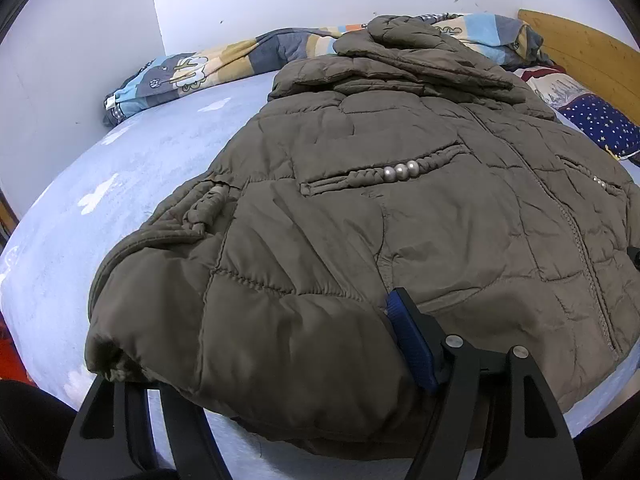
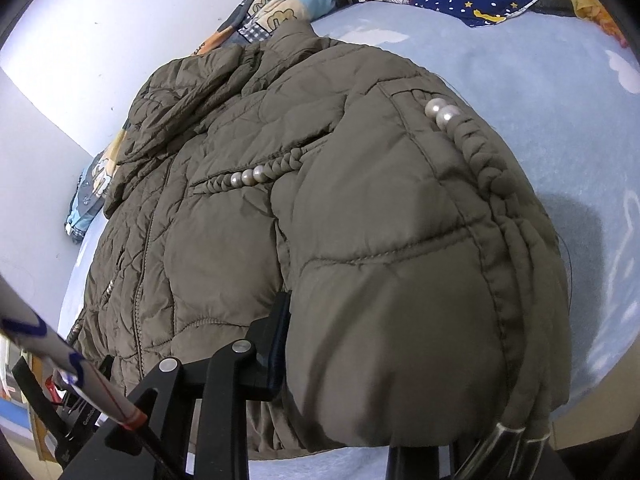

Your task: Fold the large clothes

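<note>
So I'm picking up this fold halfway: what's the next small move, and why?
Probably lift both sleeve ends and carry them inward over the jacket front. The left gripper and right gripper each have a padded sleeve between the jaws at the near hem, and the body lies flat on the bed.

Between the left gripper (image 1: 256, 344)'s jaws bulges the jacket (image 1: 400, 208), quilted matt olive cloth, creased, with glossy pearl beads (image 1: 400, 171) on braided cord ahead. The fingers are matt black plastic with a ribbed blue pad (image 1: 412, 344) and bright metal rivets. Beyond, the sheet (image 1: 140, 160) looks soft and fleecy.
</note>
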{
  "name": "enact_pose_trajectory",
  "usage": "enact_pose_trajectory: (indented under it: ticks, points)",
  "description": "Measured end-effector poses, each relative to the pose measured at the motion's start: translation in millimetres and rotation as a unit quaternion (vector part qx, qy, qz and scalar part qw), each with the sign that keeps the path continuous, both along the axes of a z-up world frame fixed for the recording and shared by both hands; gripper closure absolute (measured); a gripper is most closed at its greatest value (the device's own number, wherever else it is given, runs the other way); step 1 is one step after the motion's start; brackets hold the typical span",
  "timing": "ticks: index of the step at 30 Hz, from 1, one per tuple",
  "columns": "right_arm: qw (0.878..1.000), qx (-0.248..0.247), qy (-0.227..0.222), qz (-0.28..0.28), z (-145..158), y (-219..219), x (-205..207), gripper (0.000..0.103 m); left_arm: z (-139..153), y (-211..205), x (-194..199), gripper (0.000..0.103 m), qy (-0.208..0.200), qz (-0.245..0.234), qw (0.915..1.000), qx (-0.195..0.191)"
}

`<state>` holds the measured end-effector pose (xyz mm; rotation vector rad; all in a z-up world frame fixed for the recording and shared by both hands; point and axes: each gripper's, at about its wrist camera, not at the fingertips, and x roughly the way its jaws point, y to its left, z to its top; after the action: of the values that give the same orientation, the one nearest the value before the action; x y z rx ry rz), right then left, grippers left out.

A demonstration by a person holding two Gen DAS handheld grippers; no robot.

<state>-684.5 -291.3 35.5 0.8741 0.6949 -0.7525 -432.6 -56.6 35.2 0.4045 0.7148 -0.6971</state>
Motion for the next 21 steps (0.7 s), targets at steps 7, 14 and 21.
enact_pose_trajectory:
  ticks: [7, 14, 21]
  points:
    - [1.0, -0.014, 0.0, 0.001, 1.5, 2.5, -1.1, 0.074, 1.4, -0.8, -4.7, 0.037, -0.012, -0.01, 0.9999, 0.004]
    - [0.999, -0.042, 0.016, 0.013, 6.5, 6.7, 3.1, 0.079, 2.1, -0.5, -6.4, 0.04, -0.016, -0.013, 0.9998, 0.005]
    - [0.999, -0.041, 0.014, 0.013, 6.3, 5.8, 2.1, 0.08, 3.4, -0.3, -7.4, 0.043, -0.022, -0.014, 0.9996, 0.005]
